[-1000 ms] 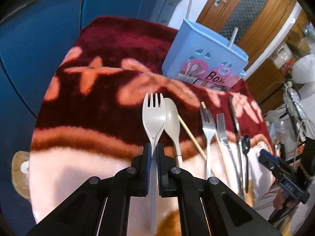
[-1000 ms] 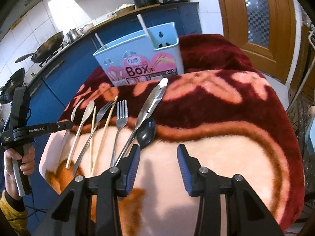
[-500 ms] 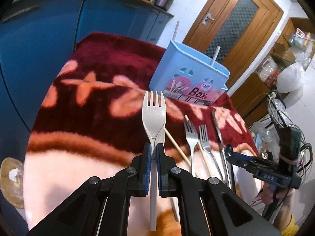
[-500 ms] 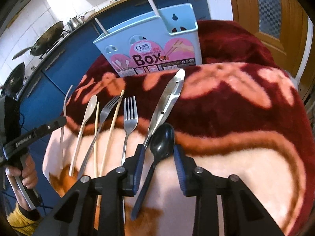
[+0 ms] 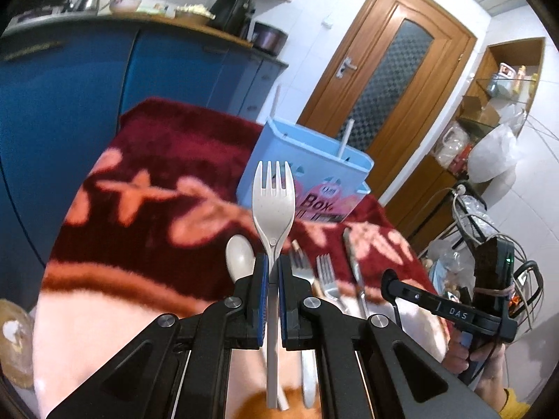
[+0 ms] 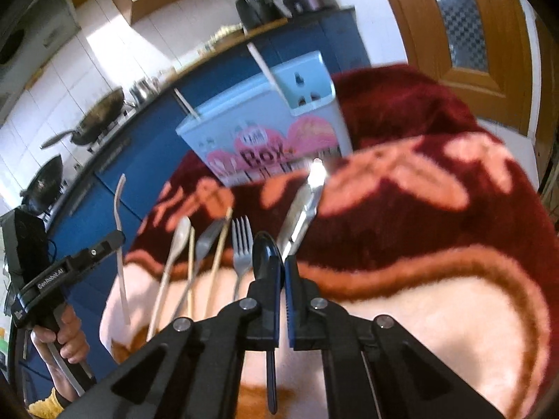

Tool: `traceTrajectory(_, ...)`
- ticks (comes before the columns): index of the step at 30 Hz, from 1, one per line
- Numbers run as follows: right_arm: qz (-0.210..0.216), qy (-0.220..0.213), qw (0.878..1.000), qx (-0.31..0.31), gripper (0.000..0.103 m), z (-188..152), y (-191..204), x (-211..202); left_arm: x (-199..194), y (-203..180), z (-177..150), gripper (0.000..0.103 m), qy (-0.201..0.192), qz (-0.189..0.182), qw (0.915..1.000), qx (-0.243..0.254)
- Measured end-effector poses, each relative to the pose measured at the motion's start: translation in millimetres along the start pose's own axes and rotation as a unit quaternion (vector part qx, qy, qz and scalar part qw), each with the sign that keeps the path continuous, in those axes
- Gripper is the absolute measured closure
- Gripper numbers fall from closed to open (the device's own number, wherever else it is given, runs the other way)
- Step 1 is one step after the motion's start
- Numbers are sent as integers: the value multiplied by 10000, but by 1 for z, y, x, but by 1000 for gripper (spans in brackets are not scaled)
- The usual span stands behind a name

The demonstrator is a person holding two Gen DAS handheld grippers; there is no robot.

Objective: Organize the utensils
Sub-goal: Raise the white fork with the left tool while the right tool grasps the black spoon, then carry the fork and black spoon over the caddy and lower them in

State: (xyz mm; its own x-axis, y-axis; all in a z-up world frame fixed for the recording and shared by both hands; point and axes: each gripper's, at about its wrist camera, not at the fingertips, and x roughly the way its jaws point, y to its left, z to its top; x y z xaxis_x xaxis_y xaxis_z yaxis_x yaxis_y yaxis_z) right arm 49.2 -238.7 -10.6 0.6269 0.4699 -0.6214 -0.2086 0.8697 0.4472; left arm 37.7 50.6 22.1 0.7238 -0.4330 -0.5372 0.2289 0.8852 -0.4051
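Blanket (image 6: 436,230) bears metal forks (image 6: 241,241) before blue box (image 6: 265,132)

Both wrist cameras look obliquely down, sharing the blue box (image 5: 307,171).

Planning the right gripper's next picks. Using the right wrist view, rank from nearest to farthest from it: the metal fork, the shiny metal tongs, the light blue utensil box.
1. Metal fork, just left of the right gripper.
2. Shiny metal tongs, reaching ahead, slightly right.
3. Light blue utensil box, at the blanket's far end.
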Motion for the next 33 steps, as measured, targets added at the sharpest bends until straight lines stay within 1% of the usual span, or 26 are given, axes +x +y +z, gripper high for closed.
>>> traceTrajectory(3,-66,-437,9990,-110,99,4,6,-14,-4,-5,5,98,-157,-152,9997,-65)
traceTrajectory(4,-122,-626,9978,-178,99,6,8,-20,-5,-6,6,98,-194,-176,9996,-78)
traceTrajectory(8,-234,-1105,9930,-358,99,13,15,-33,-8,-14,16,98,-470,-226,9986,-59)
traceTrajectory(9,-250,-1189,9918,-390,99,15,16,-36,-7,-18,21,98,-567,-194,9982,-20)
traceTrajectory(13,-327,-1446,9879,-446,99,23,15,-39,1,-28,33,98,-735,-146,9972,41)
traceTrajectory(20,-282,-1588,9859,-449,99,34,11,-34,20,-44,53,98,-1037,-50,9945,159)
traceTrajectory(23,-265,-1621,9854,-448,99,37,8,-31,27,-52,62,98,-1247,32,9918,286)
traceTrajectory(29,-223,-1711,9839,-458,99,42,1,-26,42,-66,86,98,-1674,156,9846,475)
traceTrajectory(33,-183,-1674,9849,-397,99,45,-5,-19,52,-72,101,98,-2033,296,9765,653)
